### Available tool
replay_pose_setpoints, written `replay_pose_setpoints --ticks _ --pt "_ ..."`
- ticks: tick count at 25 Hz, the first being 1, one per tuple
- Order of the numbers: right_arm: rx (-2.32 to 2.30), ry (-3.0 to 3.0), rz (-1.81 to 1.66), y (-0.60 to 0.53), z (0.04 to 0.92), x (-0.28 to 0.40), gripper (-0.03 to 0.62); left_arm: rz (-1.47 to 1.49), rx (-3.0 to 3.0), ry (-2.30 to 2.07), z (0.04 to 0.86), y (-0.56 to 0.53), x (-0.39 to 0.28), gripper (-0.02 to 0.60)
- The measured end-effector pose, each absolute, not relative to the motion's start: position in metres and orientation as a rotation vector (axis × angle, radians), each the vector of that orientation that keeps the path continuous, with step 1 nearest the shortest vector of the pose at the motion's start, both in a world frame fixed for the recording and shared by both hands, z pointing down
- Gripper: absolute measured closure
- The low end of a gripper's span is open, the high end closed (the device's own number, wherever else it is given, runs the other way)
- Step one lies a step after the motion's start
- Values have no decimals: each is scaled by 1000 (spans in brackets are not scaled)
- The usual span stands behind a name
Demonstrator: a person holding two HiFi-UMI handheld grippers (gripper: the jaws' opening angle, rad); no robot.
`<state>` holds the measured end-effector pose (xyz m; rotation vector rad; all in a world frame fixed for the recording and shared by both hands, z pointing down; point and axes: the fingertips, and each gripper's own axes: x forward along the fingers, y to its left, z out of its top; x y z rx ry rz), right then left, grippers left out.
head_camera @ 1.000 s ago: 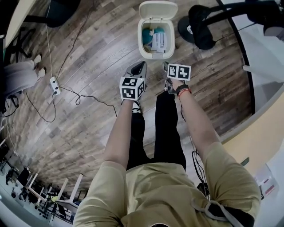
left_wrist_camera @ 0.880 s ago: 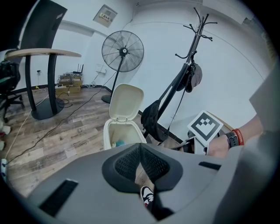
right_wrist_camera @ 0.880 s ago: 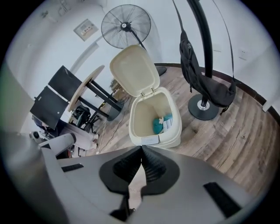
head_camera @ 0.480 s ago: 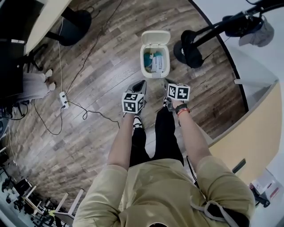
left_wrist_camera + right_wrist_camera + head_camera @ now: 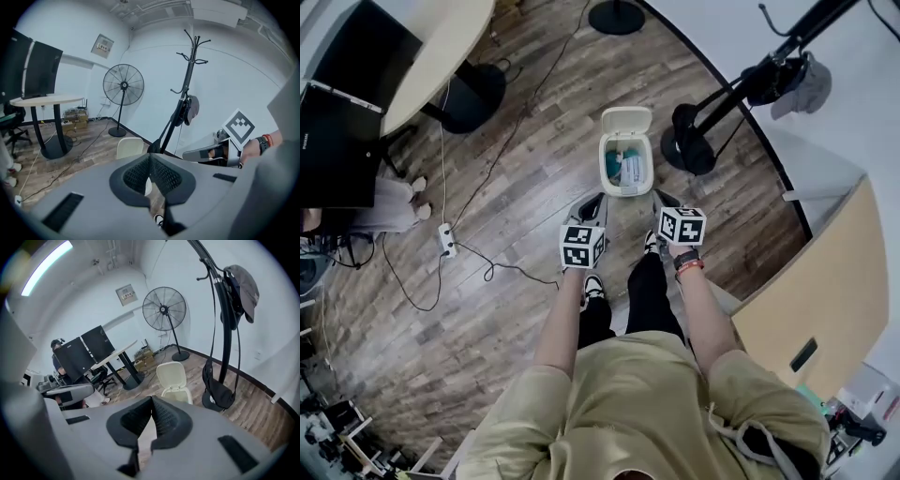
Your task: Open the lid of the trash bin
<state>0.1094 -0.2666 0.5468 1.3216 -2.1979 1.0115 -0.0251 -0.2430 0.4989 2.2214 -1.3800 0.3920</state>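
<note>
In the head view, the cream plastic trash bin stands on the brown wooden plank floor just ahead of the person's feet. Its hinged lid is tipped up and back, and teal and white rubbish shows inside. The left gripper and right gripper hover side by side near the bin's front rim, apart from it, each bearing a cube of black-and-white square markers. In the left gripper view the fingers are pressed together with nothing between them. The raised lid peeks above them, with a black pedestal fan and a black coat stand behind. The print on a small wall panel is too small to read. In the right gripper view the fingers likewise meet, empty, with the open bin beyond; the panel's writing is equally unreadable there.
</note>
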Motion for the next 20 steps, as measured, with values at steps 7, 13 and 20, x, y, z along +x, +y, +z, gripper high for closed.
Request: replay_pose_setpoints --ticks 7,13,20 --pt "1409 -2298 850 -242 455 111 577 357 2302 -1458 419 -219 -30 558" --pt "1485 -2380 722 -221 382 104 577 276 2289 -1543 374 -191 -57 558" --pt "1566 -2454 594 -196 319 98 578 211 2343 -1628 318 -165 -75 558"
